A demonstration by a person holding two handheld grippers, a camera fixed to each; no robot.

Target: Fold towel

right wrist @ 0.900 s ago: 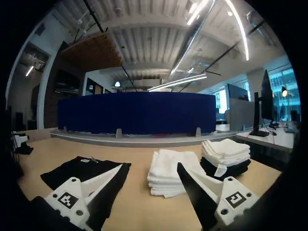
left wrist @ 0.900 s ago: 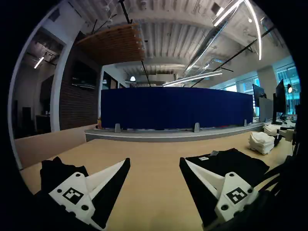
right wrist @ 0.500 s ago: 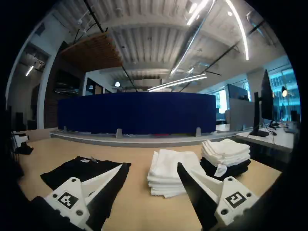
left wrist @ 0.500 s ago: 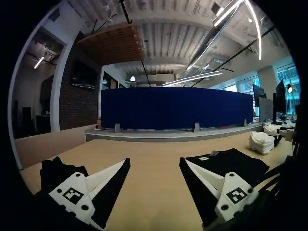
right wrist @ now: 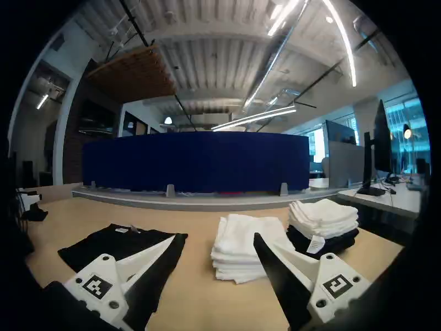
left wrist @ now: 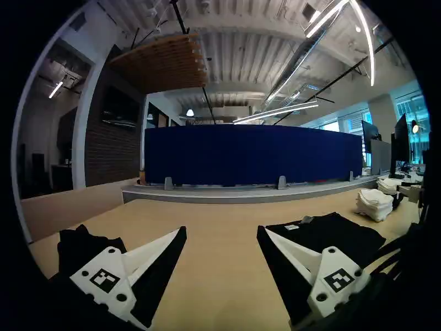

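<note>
A black towel (left wrist: pixel 331 234) lies flat on the wooden table (left wrist: pixel 220 220) in the left gripper view, behind the right finger of my left gripper (left wrist: pixel 221 237), which is open and holds nothing. Another piece of black cloth (left wrist: pixel 82 248) sits behind its left finger. In the right gripper view the same black towel (right wrist: pixel 118 245) lies at the left, partly behind the left finger of my right gripper (right wrist: pixel 215 243). That gripper is open and holds nothing. A stack of folded white towels (right wrist: pixel 242 245) sits straight ahead of it.
A second pile of white towels on folded black ones (right wrist: pixel 322 223) stands right of the first stack. A blue partition (right wrist: pixel 198 163) runs along the table's far edge. Monitors (right wrist: pixel 380 149) stand on a desk at the right. White towels (left wrist: pixel 375 204) show far right in the left gripper view.
</note>
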